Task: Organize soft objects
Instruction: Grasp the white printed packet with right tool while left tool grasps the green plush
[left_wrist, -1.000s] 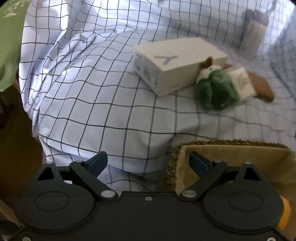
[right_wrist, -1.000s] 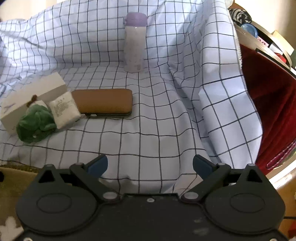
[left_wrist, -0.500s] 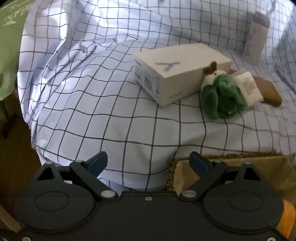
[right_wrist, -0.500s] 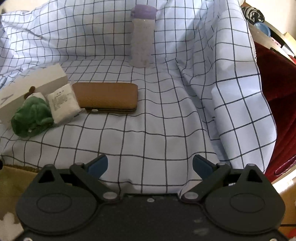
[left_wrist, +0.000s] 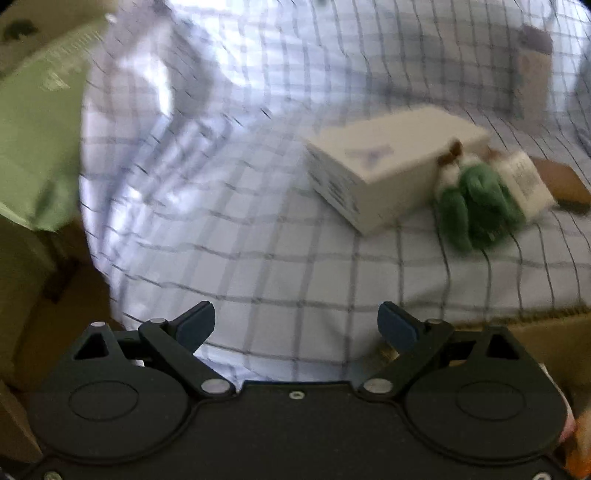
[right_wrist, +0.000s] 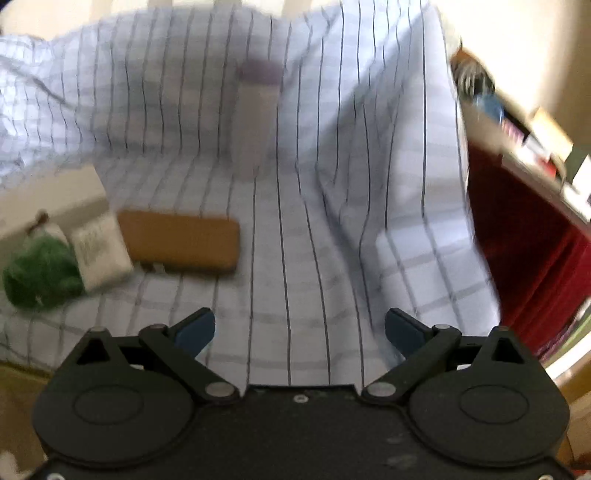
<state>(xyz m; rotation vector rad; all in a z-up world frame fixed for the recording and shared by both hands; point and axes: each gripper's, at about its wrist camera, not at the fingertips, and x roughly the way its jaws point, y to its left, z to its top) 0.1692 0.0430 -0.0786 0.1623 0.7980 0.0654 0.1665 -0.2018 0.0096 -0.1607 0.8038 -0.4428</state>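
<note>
A green plush toy (left_wrist: 476, 210) lies on the checked sheet (left_wrist: 229, 206) against a white box (left_wrist: 384, 166), with a white packet (left_wrist: 524, 184) beside it. In the right wrist view the plush (right_wrist: 40, 275), the packet (right_wrist: 98, 254) and a brown case (right_wrist: 181, 242) lie at the left. My left gripper (left_wrist: 295, 325) is open and empty, short of the box. My right gripper (right_wrist: 299, 330) is open and empty over the sheet. Both views are blurred.
A pale bottle with a purple lid (right_wrist: 255, 122) stands at the back. A fringed tan mat (left_wrist: 546, 332) lies at the sheet's near edge. A green cloth (left_wrist: 33, 122) hangs at the left. A red cloth (right_wrist: 524, 251) and a cluttered shelf (right_wrist: 535, 136) are on the right.
Both grippers have lifted and moved forward over the sheet, so the tan mat has slid down out of the jaws' view. Both stay open. The objects have not moved.
</note>
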